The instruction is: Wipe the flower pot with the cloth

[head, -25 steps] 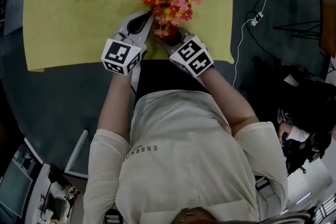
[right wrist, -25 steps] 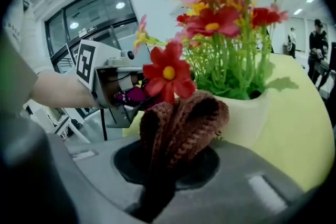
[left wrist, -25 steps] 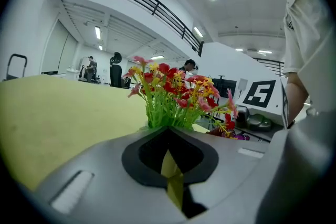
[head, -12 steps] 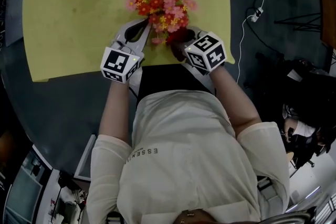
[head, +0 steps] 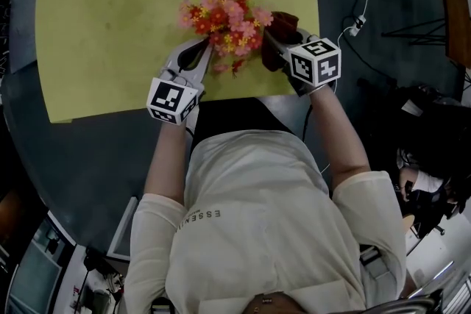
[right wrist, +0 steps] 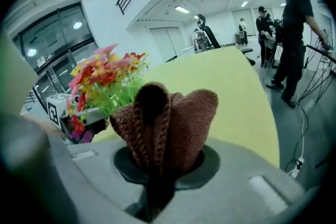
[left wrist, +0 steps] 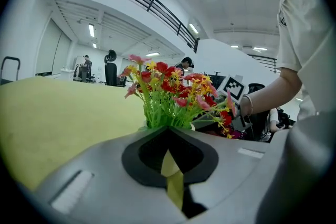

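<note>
Two grippers flank the flower pot on the yellow counter. The left gripper, jaws pressed together, sits at the pot's near-left. The right gripper pinches the brown cloth just right of the blooms, so the pot lies to its left.

Flower pot hidden beneath flowers

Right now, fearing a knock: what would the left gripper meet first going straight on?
Probably the flowers, their green stems directly ahead of the left gripper; how near is unclear.
</note>
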Available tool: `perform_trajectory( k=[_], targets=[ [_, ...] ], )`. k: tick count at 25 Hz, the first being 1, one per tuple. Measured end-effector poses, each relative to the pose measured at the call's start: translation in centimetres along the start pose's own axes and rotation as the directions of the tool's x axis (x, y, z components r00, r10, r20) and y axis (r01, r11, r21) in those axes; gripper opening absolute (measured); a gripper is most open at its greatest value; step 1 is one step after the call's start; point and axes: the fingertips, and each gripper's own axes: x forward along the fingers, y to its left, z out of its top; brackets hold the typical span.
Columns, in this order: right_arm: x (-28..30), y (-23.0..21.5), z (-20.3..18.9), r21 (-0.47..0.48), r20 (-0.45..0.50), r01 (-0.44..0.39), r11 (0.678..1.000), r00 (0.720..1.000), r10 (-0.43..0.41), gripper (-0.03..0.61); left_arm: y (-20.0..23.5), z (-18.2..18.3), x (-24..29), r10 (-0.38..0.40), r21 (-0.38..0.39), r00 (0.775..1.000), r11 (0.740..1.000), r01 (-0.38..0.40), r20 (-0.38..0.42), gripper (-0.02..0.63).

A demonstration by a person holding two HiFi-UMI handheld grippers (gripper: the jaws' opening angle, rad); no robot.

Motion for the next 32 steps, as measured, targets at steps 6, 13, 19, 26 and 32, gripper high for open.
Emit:
perform_trajectory(
  k=[6, 13, 19, 26, 32],
  targets=[
    [2.9, -1.0, 4.5, -0.029, -0.001, -0.063, 0.998, 0.998, 0.063, 0.046, 0.1, 0.1, 0.1, 0.003, -0.045, 1.000, 0.999, -0.003, 0.009, 0.017],
    [4.4, 0.5, 3.0, 0.030, -0.054, -0.115, 0.993, 0.992, 0.117, 0.046, 0.3, 0.2, -0.1, 0.008, -0.067, 1.000, 0.998, -0.007, 0.011, 0.017],
    [3.2, 1.3, 1.0, 0.082, -0.071, -0.153, 0.985, 0.985, 0.159, 0.046, 0.3, 0.1, -0.1, 0.011, -0.076, 1.000, 0.997, -0.010, 0.016, 0.017],
    [2.3, 3.9, -1.8, 0.048, -0.131, -0.201, 0.978, 0.970, 0.205, 0.046, 0.4, 0.2, -0.3, 0.020, -0.082, 0.999, 0.997, -0.018, 0.029, 0.017],
    [1.5, 6.2, -3.3, -0.007, -0.203, -0.270, 0.963, 0.943, 0.263, 0.046, 0.3, 0.2, -0.2, 0.020, -0.073, 0.999, 0.997, -0.018, 0.025, 0.017]
  ],
)
